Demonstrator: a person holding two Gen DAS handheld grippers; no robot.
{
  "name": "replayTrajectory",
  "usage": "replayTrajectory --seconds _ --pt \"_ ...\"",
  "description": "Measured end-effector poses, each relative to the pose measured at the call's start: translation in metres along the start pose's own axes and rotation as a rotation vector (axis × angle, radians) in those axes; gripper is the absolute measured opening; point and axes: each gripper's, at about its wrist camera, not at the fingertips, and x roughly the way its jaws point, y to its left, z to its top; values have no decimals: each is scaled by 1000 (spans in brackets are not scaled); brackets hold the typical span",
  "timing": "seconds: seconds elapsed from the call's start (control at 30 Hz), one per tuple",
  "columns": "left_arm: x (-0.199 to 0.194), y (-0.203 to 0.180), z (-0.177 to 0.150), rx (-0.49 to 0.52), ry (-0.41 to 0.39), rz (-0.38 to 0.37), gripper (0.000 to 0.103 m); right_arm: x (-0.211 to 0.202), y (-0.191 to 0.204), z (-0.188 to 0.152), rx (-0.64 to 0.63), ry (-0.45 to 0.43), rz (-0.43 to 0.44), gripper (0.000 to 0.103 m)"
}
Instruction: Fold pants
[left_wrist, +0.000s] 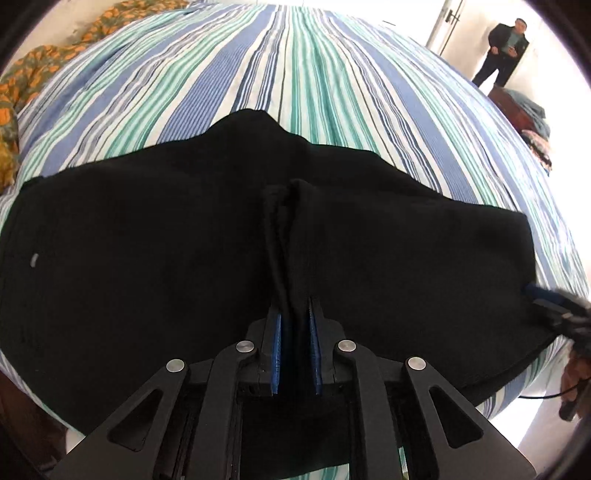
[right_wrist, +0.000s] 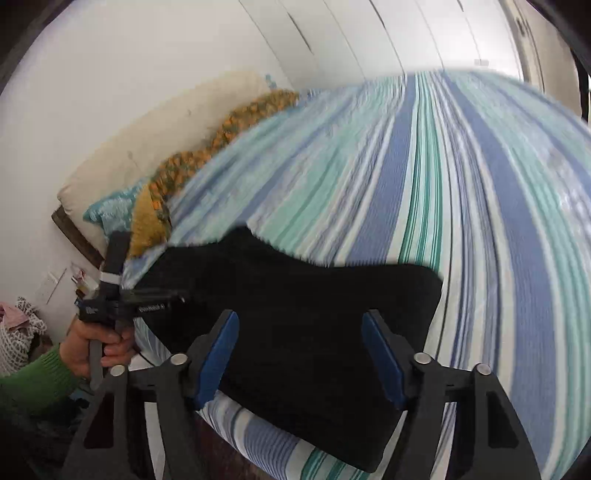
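Black pants spread across a striped bedsheet, near its front edge

The left gripper is clenched on a raised fold of the pants, cloth pinched between its blue pads; the right gripper stands released above the pants' near edge, pads apart and touching nothing; a hand in a green sleeve grips the left tool's handle.

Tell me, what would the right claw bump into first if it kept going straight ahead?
Most likely the black pants lying on the striped bedsheet. The right claw is open and points down at them, though depth is hard to judge here.
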Motion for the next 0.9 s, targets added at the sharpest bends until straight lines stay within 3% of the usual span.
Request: replayTrajectory --seconds 0.03,0.07,0.2,0.3,0.4,0.47,0.53,0.63,0.77,0.8,0.87,0.9 --pt "1 2 0 -14 -4 -8 14 31 -12 -11 18 135 -62 46" --pt "-1 2 0 -28 -8 -18 14 48 -19 -22 7 199 -95 45" --pt "4 6 5 -36 -16 -33 16 16 -4 2 0 123 -118 41" --pt "5 9 4 -39 -23 -33 18 4 15 35 -85 47 -122 41" --pt "5 9 3 -44 -23 -41 22 40 -1 49 -70 102 -172 41" --pt "7 9 4 -50 -17 -48 22 80 -35 38 21 227 -225 38" --pt "7 13 4 -49 -17 -51 24 78 -39 38 46 193 -206 37" --pt "4 13 5 -56 -23 -63 27 37 -15 43 21 106 -203 37" --pt "-12 19 -4 -89 -31 -88 35 -11 24 17 -23 2 -131 44" --pt "-19 24 -6 -107 -38 -106 37 -9 26 3 -4 9 -115 48" --pt "-34 38 -10 -142 -56 -131 51 15 17 -29 46 112 -122 50" --pt "-43 47 -11 -156 -69 -109 54 26 8 -43 75 146 -132 50"
